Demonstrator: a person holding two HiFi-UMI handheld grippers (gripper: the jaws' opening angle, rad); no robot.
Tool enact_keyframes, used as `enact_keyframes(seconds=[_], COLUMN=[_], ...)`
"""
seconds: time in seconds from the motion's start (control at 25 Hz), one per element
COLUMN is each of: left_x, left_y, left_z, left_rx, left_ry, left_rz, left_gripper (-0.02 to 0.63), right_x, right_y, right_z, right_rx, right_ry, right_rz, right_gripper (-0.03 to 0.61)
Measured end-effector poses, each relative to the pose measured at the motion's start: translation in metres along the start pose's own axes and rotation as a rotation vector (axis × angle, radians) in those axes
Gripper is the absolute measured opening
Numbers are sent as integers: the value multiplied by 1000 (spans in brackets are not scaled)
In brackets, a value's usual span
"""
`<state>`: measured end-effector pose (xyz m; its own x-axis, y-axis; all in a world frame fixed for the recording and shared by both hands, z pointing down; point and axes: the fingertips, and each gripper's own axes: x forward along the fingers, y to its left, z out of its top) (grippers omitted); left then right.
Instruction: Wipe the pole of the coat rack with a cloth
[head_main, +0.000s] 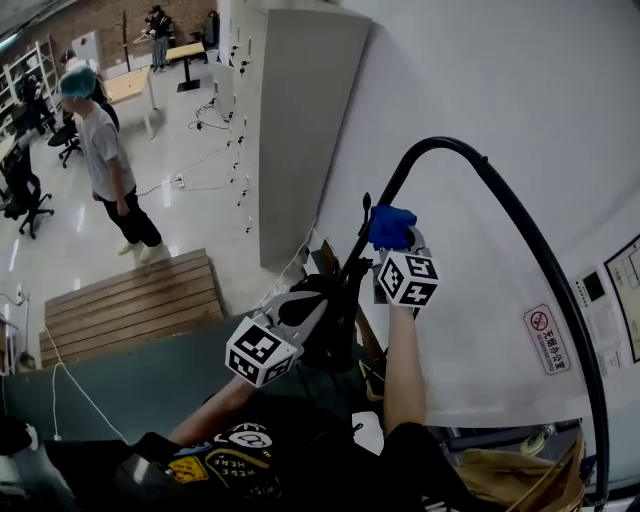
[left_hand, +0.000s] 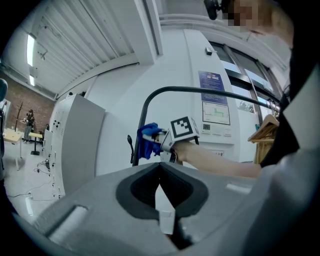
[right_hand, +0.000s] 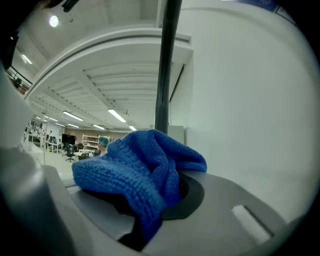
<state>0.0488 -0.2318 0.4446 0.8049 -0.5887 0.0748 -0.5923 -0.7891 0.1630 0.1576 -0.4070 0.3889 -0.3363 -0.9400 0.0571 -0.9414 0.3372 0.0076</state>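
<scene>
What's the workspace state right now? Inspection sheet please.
Surface: pale glossy floor; no table seen.
Job's things: black curved metal pole of the coat rack, beside the white wall; blue knitted cloth bunched at the pole, contact unconfirmed.
Clutter: wooden slatted pallet on the floor.
Grippers: right claw shut on the cloth; left claw shut, empty, held lower.
Cables: thin dark cables trailing by the grey metal cabinet; white cable lower left.
Surroundings: person in a teal cap standing on the floor.
</scene>
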Motion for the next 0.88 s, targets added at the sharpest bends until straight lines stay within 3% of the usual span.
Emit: enact_keyframes(seconds=[0.2, 0.36, 0.52, 0.76, 0.88], left_x=[9, 14, 17, 25, 23], left_y=[-5, -11, -14, -30, -28], left_z=[-1, 2, 2, 4, 6], left_rx=[-1, 0, 0, 14, 13], left_ry=[2, -2, -2, 2, 0], left_rz=[-27, -52, -62, -102, -98], left_gripper=[2, 0, 2, 2, 2], right_x=[4, 7, 5, -23, -69], right_y=[8, 9, -2, -22, -31], right_z=[-94, -90, 5, 170, 206], right_rx=[15, 2, -19, 14, 39], right_ry=[206, 257, 71, -316, -434], right_rz=[-5, 2, 9, -82, -142], right_gripper=[31, 32, 32, 29, 29])
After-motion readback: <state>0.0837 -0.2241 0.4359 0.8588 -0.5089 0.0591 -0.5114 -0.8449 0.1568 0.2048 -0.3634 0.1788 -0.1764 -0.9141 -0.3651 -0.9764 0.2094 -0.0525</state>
